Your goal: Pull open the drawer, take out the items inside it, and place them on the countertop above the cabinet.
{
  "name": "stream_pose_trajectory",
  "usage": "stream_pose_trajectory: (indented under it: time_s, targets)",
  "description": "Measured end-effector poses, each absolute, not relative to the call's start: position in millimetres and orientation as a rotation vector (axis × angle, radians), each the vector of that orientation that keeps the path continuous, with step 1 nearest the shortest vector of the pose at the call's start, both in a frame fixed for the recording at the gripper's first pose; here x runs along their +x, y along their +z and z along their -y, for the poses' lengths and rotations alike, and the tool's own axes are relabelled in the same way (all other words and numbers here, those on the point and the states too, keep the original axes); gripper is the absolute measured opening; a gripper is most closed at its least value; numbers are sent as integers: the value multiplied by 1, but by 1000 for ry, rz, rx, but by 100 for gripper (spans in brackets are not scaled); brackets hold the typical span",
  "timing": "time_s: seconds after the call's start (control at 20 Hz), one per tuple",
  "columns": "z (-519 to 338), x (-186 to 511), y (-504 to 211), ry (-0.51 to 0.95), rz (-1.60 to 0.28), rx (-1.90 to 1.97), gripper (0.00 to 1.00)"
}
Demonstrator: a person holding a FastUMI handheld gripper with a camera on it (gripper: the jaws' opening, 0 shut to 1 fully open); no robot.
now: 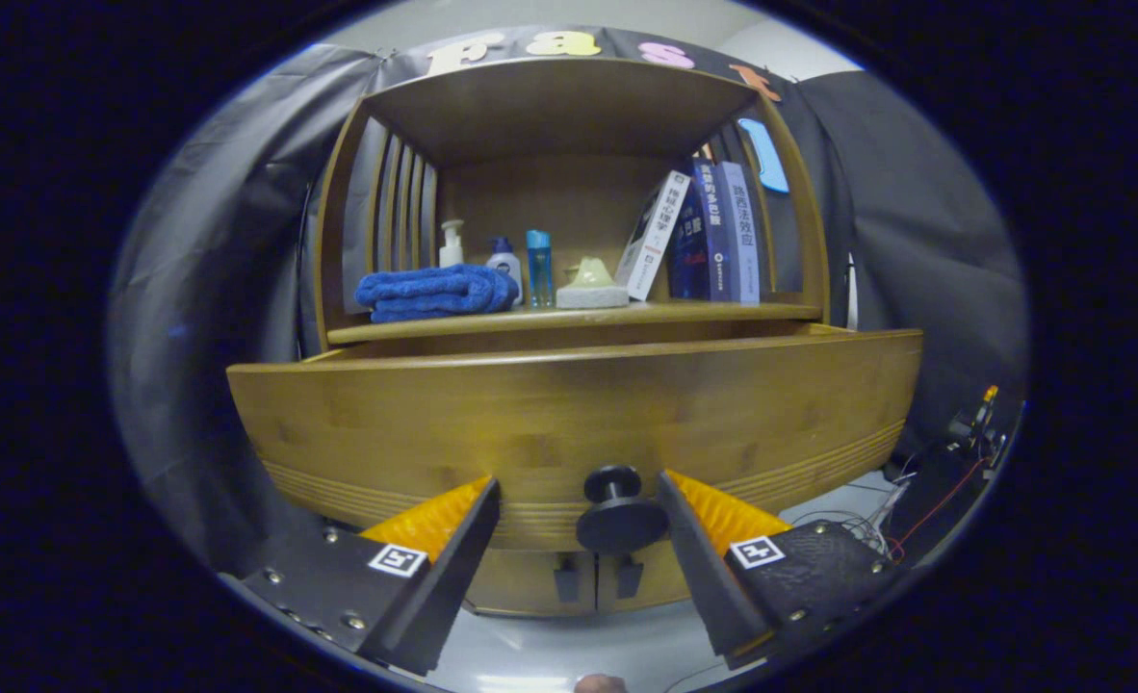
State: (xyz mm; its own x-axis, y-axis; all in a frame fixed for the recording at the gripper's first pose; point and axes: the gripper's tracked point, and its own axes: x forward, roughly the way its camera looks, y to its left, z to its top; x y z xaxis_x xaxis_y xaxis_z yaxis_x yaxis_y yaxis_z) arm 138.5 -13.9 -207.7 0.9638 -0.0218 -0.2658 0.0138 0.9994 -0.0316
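Against dark cloth stood a wooden cabinet (569, 289) whose countertop (569, 315) carried a folded blue towel (434, 292) toward its left end, bottles mid-shelf and books (704, 236) at its right end, while the drawer (569, 423) below jutted out, its knob (617, 510) between the gripper (579, 510)'s spread fingers, which gripped nothing.

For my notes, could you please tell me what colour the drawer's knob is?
Black; the knob shows best in the gripper view, between the open tool's fingers.
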Motion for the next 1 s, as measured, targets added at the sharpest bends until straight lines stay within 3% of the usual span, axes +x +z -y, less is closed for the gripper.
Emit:
stream_pose_trajectory:
  time_s: [1.0]
  targets:
    - [11,217,-216,-30,-271,-17,99]
